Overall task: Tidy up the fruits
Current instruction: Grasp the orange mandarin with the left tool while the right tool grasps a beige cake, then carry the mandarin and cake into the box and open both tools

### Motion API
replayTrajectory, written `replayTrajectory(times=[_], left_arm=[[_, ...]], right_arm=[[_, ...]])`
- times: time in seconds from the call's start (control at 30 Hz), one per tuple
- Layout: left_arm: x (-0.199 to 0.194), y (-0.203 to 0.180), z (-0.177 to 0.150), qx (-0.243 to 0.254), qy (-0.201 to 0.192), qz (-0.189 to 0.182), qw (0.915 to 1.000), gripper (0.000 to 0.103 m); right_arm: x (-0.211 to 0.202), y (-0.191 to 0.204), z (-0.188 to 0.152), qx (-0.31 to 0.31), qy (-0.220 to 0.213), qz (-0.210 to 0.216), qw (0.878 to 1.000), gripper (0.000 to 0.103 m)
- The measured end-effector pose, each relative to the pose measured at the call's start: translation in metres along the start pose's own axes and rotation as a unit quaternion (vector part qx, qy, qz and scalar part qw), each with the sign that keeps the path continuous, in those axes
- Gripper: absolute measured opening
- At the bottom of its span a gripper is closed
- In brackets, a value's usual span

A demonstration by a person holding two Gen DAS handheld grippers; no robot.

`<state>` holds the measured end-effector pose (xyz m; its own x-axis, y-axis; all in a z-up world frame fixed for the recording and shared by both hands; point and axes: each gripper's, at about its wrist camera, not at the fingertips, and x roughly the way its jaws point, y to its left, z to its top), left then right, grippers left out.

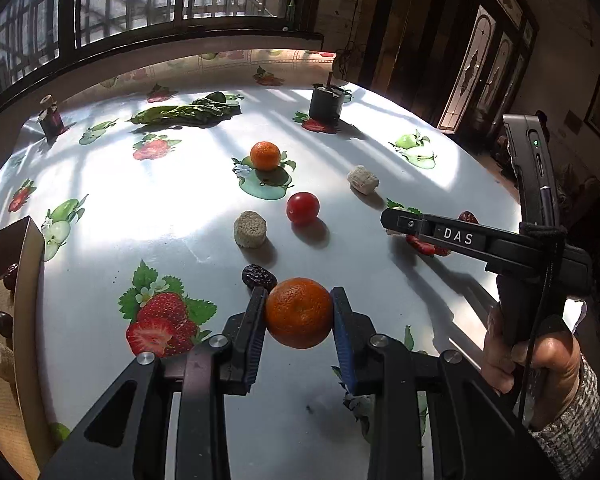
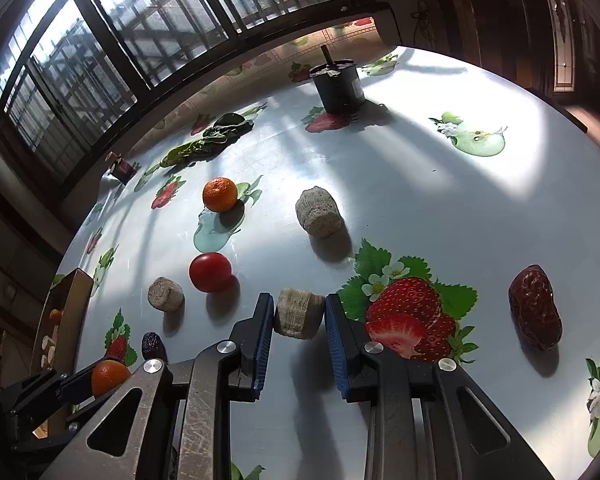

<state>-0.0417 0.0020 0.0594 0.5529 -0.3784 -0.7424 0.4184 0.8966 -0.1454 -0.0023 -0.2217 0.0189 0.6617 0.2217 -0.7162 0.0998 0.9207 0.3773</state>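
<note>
Orange peel fills the gap of the left tool (image 1: 299, 312) — its blue pads press both sides of a mandarin (image 1: 299, 313), clenched on it just above the counter (image 1: 380, 140). Right tool (image 2: 299, 314) likewise clamped, holding a pale, fibrous, corky chunk (image 2: 299, 313) between its pads; what it is I cannot tell.

Progress, judged from the layout: early to middle. A cardboard box (image 1: 28, 280) at the counter's left edge already holds a few pieces — dark dates and a pale chunk show inside. Two items are gripped but not yet delivered.

Left to sort, working outward on the counter:
- small dark date (image 1: 259, 277), just beyond the held mandarin, nearly touching the left pad
- large date (image 2: 535, 313), well right of the right tool
- pale chunk (image 1: 250, 229) and red tomato (image 1: 303, 208), side by side, mid-counter
- another pale chunk (image 1: 363, 179), further right
- second mandarin (image 1: 265, 155), further back on a printed apple

Far edge: leafy greens (image 1: 188, 112), a dark pot (image 1: 326, 102) and a small bottle (image 1: 52, 118) — likely not part of the sort.
</note>
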Motion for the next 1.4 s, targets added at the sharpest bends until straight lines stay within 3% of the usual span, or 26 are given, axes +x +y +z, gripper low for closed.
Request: replayTrajectory(times=[0.17,0.33,0.6,0.8,0.97,1.2,1.4], left_arm=[[-0.041,0.046,-0.021,-0.057,-0.016,0.041,0.9974,0.031],[-0.082,0.1,-0.046,-0.114,-0.037,0.088,0.9889,0.031],[-0.122,0.183,-0.082,-0.221,-0.06,0.137,0.9638,0.031],[-0.136,0.217,-0.092,-0.239,-0.058,0.165,0.9552,0.031],[-0.132,0.252,-0.089,-0.239,-0.023,0.203,0.9491,0.031],[-0.118,0.291,-0.089,-0.25,0.026,0.232,0.9396,0.031],[-0.11,0.308,-0.096,-0.265,0.046,0.223,0.9371,0.031]], right_arm=[[-0.005,-0.005,0.0,0.009,-0.012,-0.013,1.0,0.028],[-0.014,0.007,-0.004,-0.015,-0.011,-0.023,1.0,0.028],[-0.034,0.062,-0.022,-0.035,0.027,0.07,0.997,0.028],[-0.025,0.132,-0.034,-0.067,0.072,0.139,0.985,0.028],[-0.011,0.208,-0.052,-0.112,0.109,0.187,0.97,0.028],[0.02,0.316,-0.096,-0.219,0.141,0.197,0.945,0.029],[0.046,0.369,-0.135,-0.296,0.145,0.172,0.928,0.029]])
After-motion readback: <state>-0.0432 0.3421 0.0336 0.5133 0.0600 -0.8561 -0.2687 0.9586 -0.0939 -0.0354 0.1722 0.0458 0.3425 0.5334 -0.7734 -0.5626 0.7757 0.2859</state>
